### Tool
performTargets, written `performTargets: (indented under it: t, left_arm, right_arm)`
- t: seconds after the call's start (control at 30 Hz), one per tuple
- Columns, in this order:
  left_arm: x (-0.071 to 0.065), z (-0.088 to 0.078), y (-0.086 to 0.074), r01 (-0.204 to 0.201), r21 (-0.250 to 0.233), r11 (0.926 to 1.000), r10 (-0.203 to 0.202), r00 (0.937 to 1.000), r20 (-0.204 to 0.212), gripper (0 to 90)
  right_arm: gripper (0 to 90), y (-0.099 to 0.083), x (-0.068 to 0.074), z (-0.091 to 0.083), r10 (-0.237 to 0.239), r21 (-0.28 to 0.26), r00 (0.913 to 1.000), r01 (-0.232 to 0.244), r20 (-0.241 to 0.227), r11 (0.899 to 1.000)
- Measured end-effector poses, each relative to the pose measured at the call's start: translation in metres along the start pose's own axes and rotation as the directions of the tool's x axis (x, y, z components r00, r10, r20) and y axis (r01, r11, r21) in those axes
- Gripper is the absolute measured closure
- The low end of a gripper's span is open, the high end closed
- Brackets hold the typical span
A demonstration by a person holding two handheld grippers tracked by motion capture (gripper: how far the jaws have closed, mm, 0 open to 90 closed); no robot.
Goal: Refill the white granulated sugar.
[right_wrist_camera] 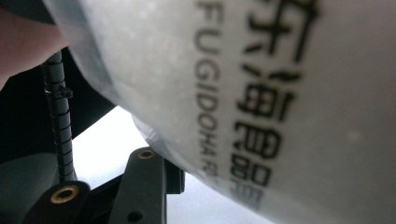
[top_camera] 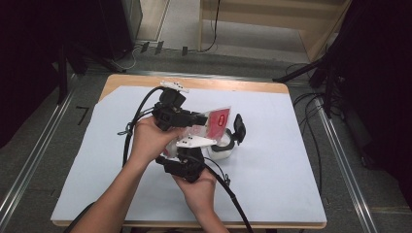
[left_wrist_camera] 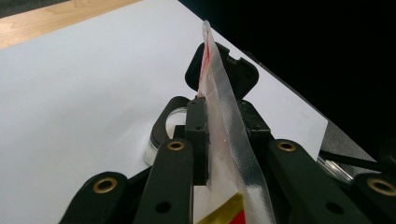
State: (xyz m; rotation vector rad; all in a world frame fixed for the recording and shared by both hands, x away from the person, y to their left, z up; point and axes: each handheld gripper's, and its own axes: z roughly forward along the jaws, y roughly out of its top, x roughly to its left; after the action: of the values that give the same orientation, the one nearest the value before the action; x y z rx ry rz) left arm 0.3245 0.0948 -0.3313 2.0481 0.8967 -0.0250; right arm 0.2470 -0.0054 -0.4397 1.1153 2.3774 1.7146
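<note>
- The snack bag carries black print, "FUGIDOHA" beside Chinese characters, readable in the right gripper view; its red face with a white oval mark shows in the high view.
- The bag is held above the tabletop near its centre, a clear container just below it at 5 o'clock.
- The left gripper has its fingers clenched on the bag's sealed edge, seen edge-on in the left gripper view.
- The right gripper sits at the bag's 7 o'clock side; whether its fingers grasp the bag I cannot tell.
- A black lid stands behind the bag.
</note>
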Motion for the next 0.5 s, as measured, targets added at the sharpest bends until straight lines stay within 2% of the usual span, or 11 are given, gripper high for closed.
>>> performTargets:
  t: [0.5]
  left_arm:
    - [-0.0008,0.0004,-0.0006,-0.006,-0.004,1.0000,0.006,1.0000,-0.004,78.6]
  right_arm:
    - [63.1,-0.0004,-0.0002,0.0001,-0.002,0.002,1.0000,0.002,-0.006,1.000]
